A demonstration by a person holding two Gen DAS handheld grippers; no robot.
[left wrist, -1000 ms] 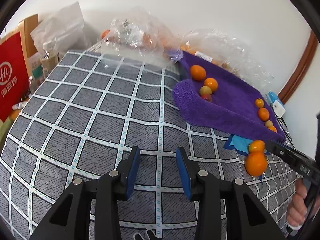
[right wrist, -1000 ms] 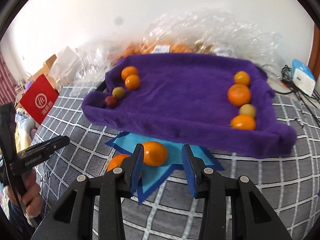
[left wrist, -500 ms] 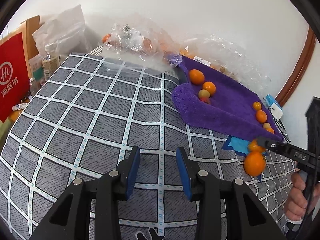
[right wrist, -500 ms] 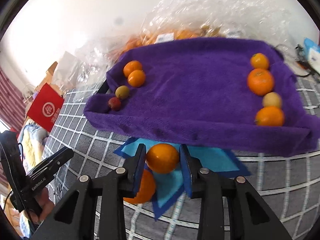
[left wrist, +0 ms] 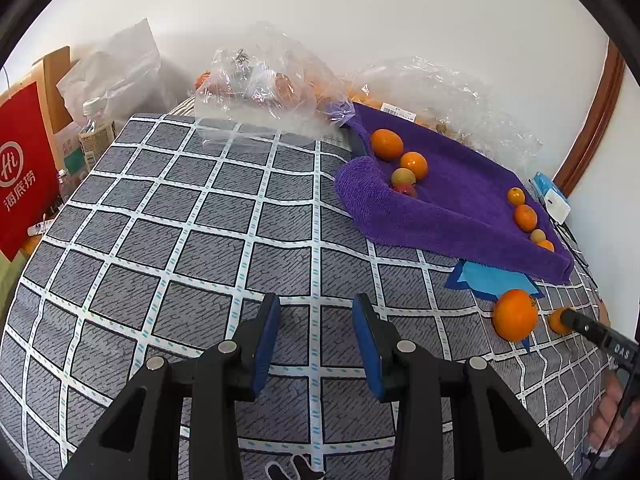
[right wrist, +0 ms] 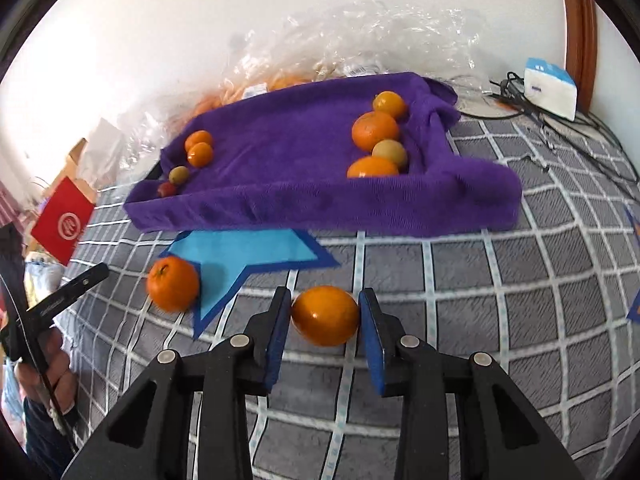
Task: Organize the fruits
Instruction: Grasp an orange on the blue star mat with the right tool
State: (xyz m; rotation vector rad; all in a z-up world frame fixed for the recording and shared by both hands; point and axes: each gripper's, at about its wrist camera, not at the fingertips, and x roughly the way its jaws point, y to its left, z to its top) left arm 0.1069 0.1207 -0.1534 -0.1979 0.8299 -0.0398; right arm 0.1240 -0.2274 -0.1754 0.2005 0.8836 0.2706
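My right gripper (right wrist: 325, 316) is shut on a small orange (right wrist: 325, 318), held just above the grey checked blanket, in front of the purple towel-lined tray (right wrist: 320, 208). A second orange (right wrist: 173, 283) lies on the blanket at the edge of a blue star-shaped paper (right wrist: 248, 252). The tray holds small fruits at its left end (right wrist: 199, 148) and several at its right end (right wrist: 375, 130). My left gripper (left wrist: 316, 340) hovers over bare blanket, open and with nothing between its pads. In the left wrist view the loose orange (left wrist: 515, 314) sits at the right, beside the right gripper's finger (left wrist: 592, 332).
Clear plastic bags of fruit (left wrist: 264, 80) lie behind the tray along the wall. A red bag (left wrist: 24, 168) and bottles (left wrist: 94, 128) stand off the blanket's left edge. A white-and-blue box (right wrist: 550, 86) and cables (right wrist: 540, 120) lie at the far right.
My right gripper closed on the orange and carried it right, off the blue star paper; the other orange stayed. My left gripper kept still.
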